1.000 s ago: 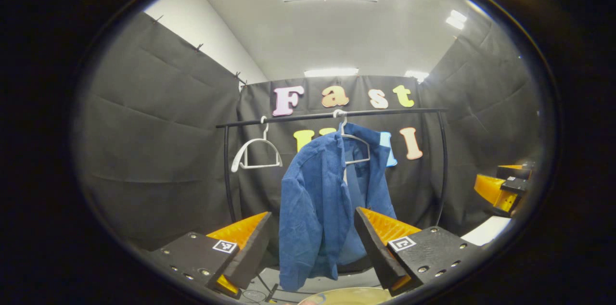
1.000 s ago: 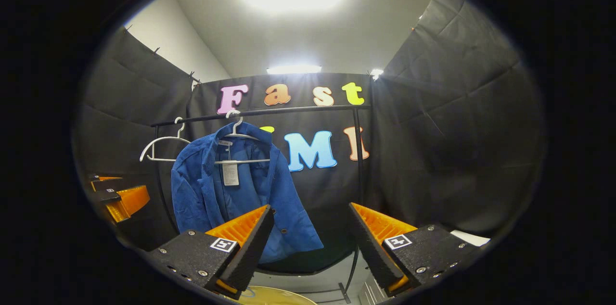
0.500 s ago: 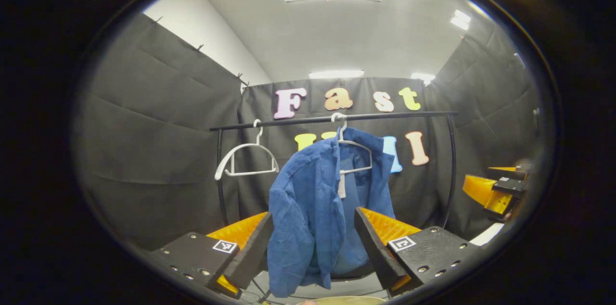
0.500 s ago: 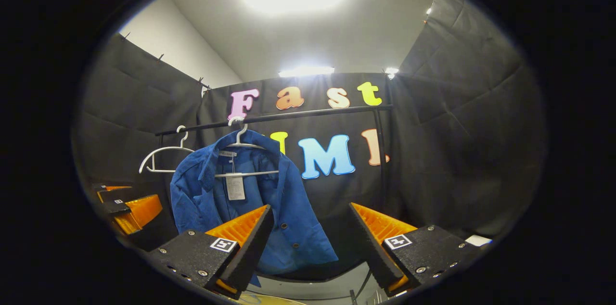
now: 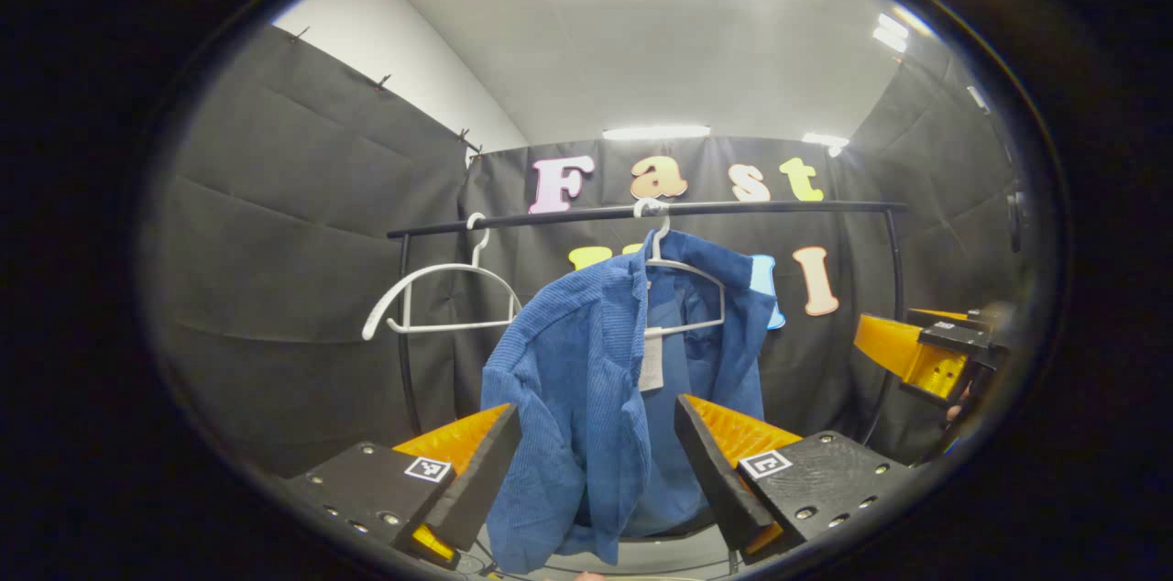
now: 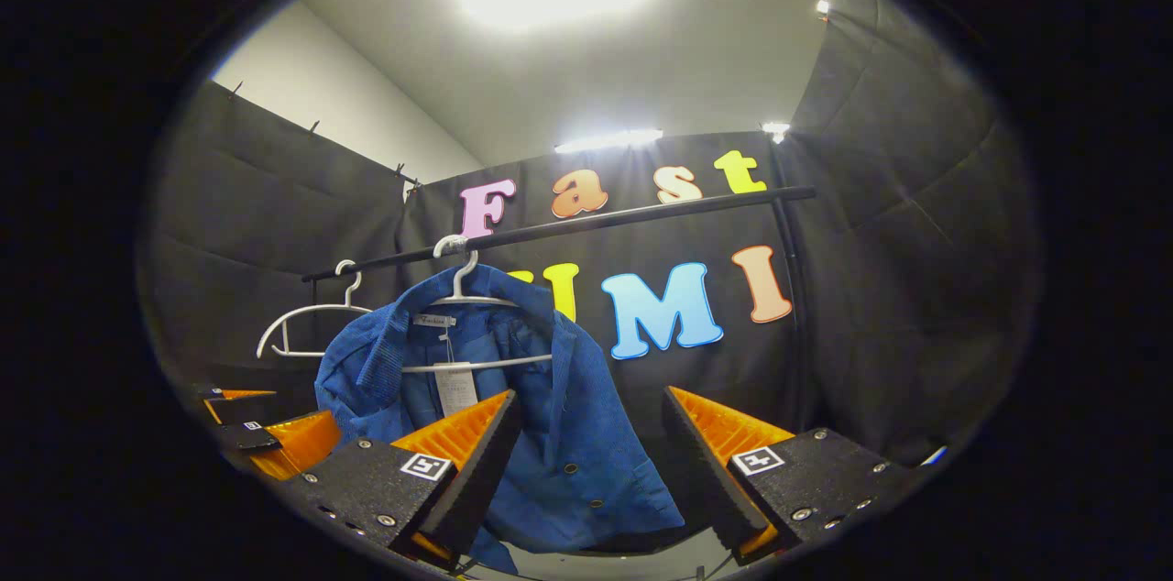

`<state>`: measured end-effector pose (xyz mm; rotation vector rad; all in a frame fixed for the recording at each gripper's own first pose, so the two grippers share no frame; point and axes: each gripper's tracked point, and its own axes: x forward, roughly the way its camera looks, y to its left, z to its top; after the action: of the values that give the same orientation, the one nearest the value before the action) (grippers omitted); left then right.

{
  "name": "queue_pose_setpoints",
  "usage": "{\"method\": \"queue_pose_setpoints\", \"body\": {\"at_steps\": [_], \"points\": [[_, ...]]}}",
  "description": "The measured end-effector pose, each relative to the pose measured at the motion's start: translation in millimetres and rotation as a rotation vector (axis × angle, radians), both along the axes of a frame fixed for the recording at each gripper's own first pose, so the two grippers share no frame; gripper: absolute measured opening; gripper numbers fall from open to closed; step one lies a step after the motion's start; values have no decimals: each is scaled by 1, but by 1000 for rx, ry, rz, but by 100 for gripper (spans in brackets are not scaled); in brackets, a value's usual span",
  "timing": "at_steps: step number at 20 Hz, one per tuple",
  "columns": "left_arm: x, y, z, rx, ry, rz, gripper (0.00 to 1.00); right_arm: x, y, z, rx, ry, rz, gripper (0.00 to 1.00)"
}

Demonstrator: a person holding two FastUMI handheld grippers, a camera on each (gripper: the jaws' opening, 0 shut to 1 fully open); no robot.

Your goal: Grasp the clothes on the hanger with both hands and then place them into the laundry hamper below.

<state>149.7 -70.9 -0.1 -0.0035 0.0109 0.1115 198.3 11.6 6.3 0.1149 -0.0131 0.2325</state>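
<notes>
Blue jacket (image 5: 596,398) hangs on a white hanger (image 5: 683,274) from the black rail (image 5: 641,213); its hem is cut off at the bottom edge. Hamper not made out. A white tag (image 6: 455,387) at the collar is too small to read. Left gripper (image 5: 596,471) and right gripper (image 6: 586,462) both spread wide, holding nothing. Jacket looms larger than a second ago. Empty hanger (image 5: 440,292) beside it.
</notes>
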Motion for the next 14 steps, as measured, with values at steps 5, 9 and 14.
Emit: {"method": "queue_pose_setpoints", "body": {"at_steps": [5,9,14], "points": [[28,-5,-2,5,-5,26,100,47,12,-9,23,22,51,95],[53,-5,-13,7,9,56,100,80,28,-18,58,55,97,95],[81,0,-32,10,32,103,100,118,48,-26,49,56,147,94]]}}
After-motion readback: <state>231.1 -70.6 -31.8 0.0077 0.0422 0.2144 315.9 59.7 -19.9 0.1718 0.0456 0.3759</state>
